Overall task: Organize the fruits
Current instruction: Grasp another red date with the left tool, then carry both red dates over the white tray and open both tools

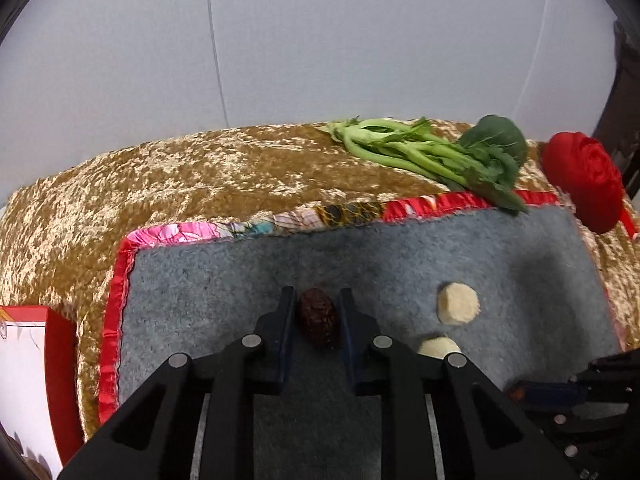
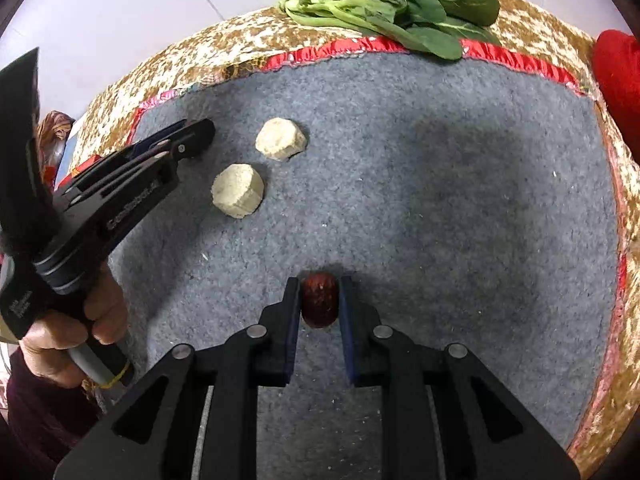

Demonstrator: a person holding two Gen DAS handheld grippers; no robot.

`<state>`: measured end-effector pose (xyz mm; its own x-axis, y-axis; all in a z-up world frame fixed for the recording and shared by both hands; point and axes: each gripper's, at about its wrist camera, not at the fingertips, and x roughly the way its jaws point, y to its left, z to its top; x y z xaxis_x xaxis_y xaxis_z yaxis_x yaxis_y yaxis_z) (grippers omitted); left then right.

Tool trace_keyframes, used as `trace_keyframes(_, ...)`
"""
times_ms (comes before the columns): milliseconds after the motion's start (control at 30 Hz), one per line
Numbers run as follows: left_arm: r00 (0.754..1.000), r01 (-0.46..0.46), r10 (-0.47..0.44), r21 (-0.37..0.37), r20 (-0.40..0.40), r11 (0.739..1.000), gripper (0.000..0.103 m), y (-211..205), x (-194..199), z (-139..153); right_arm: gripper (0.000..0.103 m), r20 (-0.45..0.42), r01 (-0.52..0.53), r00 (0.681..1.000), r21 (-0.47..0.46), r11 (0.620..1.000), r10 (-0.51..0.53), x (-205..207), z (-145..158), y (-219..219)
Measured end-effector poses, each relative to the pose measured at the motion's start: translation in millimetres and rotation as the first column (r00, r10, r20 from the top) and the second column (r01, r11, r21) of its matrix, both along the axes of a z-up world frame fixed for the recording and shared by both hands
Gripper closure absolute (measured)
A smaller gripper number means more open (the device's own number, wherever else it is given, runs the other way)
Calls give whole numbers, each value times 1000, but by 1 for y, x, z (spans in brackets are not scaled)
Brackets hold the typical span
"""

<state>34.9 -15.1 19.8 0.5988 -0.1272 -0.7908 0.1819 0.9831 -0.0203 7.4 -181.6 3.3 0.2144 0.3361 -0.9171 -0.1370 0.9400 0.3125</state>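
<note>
A dark red date [image 1: 318,316] sits between the fingers of my left gripper [image 1: 316,300], which is shut on it over the grey mat [image 1: 200,280]. A second red date [image 2: 319,300] is pinched in my right gripper [image 2: 320,288], low over the mat's front part [image 2: 460,220]. Two cream-coloured fruit chunks [image 2: 282,139] [image 2: 238,191] lie on the mat, between the two grippers. The left gripper [image 2: 202,136] shows side-on at the left of the right wrist view, held by a hand [image 2: 80,328]. The right gripper's tip [image 1: 514,394] pokes in at the lower right of the left wrist view.
Leafy green stalks [image 1: 432,152] lie across the mat's far edge on the gold cloth [image 1: 180,184]. A red fabric bundle [image 1: 584,180] sits at the far right corner. A red and white box [image 1: 28,380] stands off the mat's left side.
</note>
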Motion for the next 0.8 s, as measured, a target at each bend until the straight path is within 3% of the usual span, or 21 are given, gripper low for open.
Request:
trace_keyframes(200,999,32,-32,-6,15,999,84,15,-35,28,83,-16,20,1000,133,991,-18,-1,10,-5)
trace_keyframes(300,1000,5,-6,10,22,1000,84,30,-54,42,83,-15,16,1000,235,972,-13,-3,20,-1)
trace_keyframes(500,995,-95,94,46,22,994,84,71,-104,55,83,44,-8,999,334,943,-7,-10,40,28)
trace_keyframes(667,974,-218,210,113,80,969,84,101,-137,66,83,161,-99,986,393,914,38,-19,63,76)
trace_keyframes(800,940,-331,311,159,137,930,84,128,-156,74,83,263,-219,958,418,882,113,-36,75,125)
